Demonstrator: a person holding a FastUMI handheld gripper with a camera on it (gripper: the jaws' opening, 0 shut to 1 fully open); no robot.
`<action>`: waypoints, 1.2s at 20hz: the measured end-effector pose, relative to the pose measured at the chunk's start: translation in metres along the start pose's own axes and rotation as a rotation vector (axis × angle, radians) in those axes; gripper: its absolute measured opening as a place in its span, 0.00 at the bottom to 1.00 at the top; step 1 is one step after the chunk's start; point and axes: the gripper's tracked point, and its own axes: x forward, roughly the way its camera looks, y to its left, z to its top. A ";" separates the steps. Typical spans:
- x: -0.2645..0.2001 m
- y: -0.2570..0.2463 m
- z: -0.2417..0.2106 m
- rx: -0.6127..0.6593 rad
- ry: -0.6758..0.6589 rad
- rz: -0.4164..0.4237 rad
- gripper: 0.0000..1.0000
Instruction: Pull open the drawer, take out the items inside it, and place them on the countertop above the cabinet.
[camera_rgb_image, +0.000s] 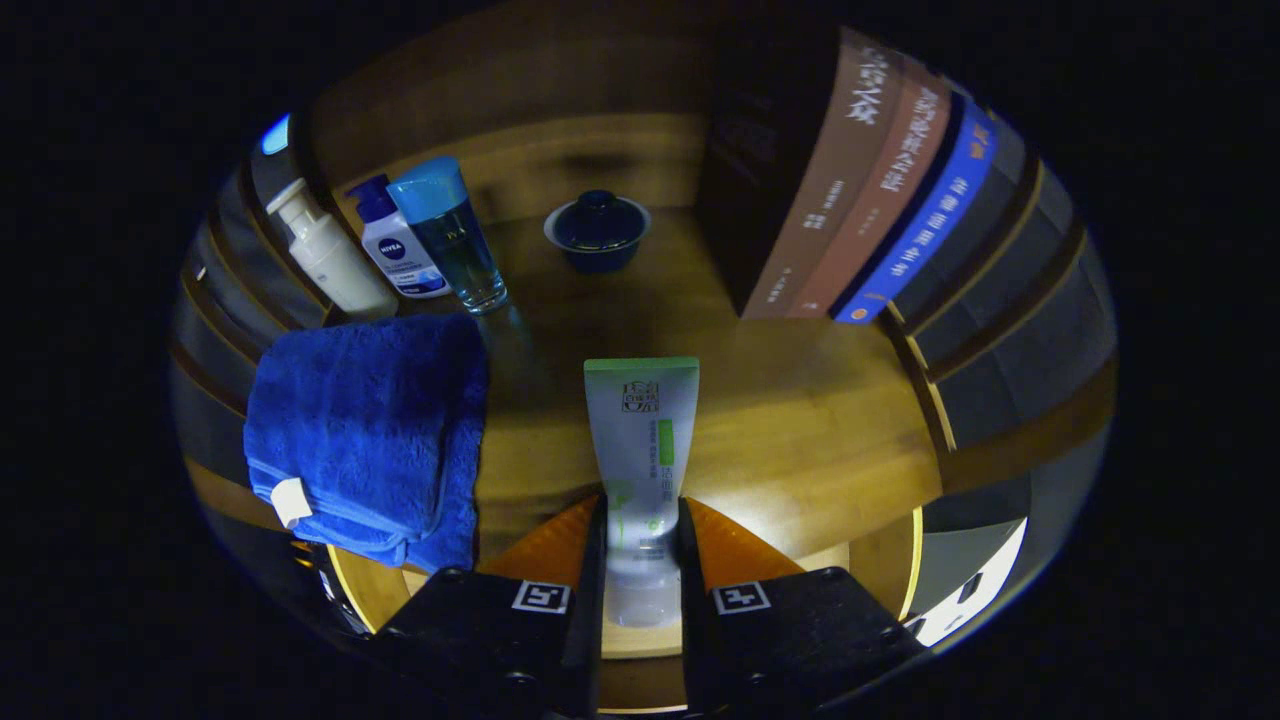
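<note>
My gripper (642, 525) is shut on a white tube with a green end (642, 440); both fingers press on its lower part and the tube points forward over the wooden countertop (800, 430). A folded blue towel (365, 430) lies on the countertop just left of the tube. Whether the tube touches the wood cannot be told.
Beyond the towel stand a white pump bottle (325, 255), a small white bottle with a blue cap (395, 245) and a clear blue bottle (450, 240). A dark lidded bowl (597, 232) sits at the back. Upright books (870, 190) stand to the right.
</note>
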 end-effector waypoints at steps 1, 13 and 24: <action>0.007 0.003 0.003 -0.014 0.004 0.008 0.37; 0.014 0.031 0.008 -0.103 0.021 0.057 0.88; -0.085 0.022 0.014 -0.083 -0.319 -0.007 0.99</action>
